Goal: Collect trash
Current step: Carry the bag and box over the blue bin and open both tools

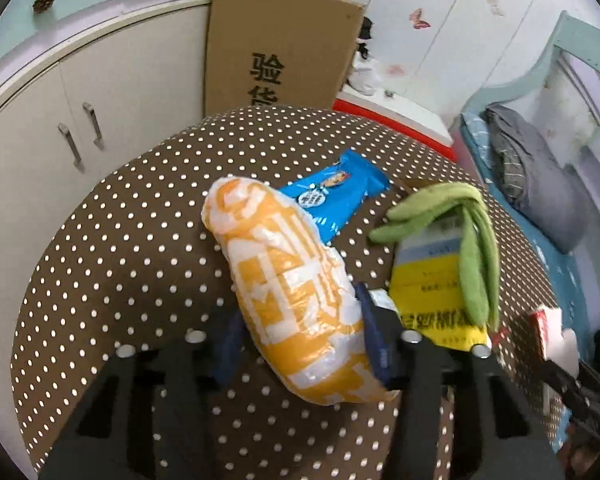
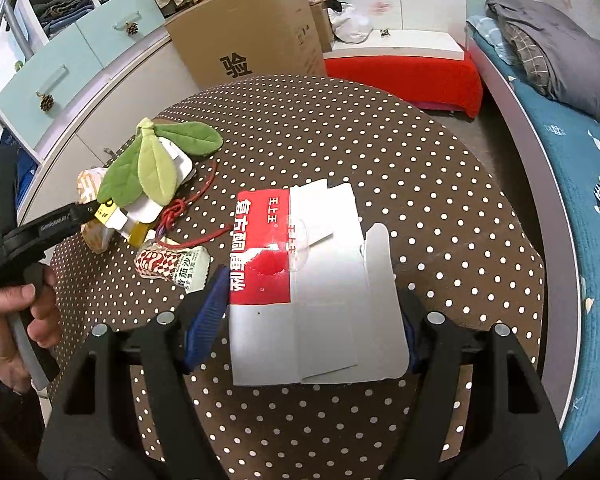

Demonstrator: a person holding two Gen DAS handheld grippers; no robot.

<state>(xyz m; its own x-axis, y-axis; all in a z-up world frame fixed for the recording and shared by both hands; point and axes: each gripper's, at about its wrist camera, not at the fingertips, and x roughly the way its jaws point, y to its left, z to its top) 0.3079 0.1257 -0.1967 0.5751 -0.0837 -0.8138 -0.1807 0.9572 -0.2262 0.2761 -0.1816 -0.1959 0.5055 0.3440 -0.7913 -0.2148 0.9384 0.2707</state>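
In the left wrist view my left gripper (image 1: 300, 336) is shut on an orange and white plastic wrapper (image 1: 288, 280) and holds it over the brown polka-dot table (image 1: 120, 240). A blue snack wrapper (image 1: 332, 196) lies behind it. In the right wrist view my right gripper (image 2: 312, 316) is shut on a flattened red and white carton (image 2: 308, 280), its blue pads (image 2: 208, 312) pressing both edges. The left gripper (image 2: 80, 212) with the orange wrapper (image 2: 90, 192) shows at the left. A small red-patterned sauce packet (image 2: 172, 268) lies by the carton.
A green plush leaf toy (image 1: 460, 232) (image 2: 156, 160) lies over a yellow booklet (image 1: 432, 292) and a white charger (image 2: 180, 164), with a red cord (image 2: 204, 196) nearby. A cardboard box (image 2: 244, 28), white cabinets (image 1: 60, 120), a red stool (image 2: 404, 76) and a bed (image 2: 560, 140) surround the table.
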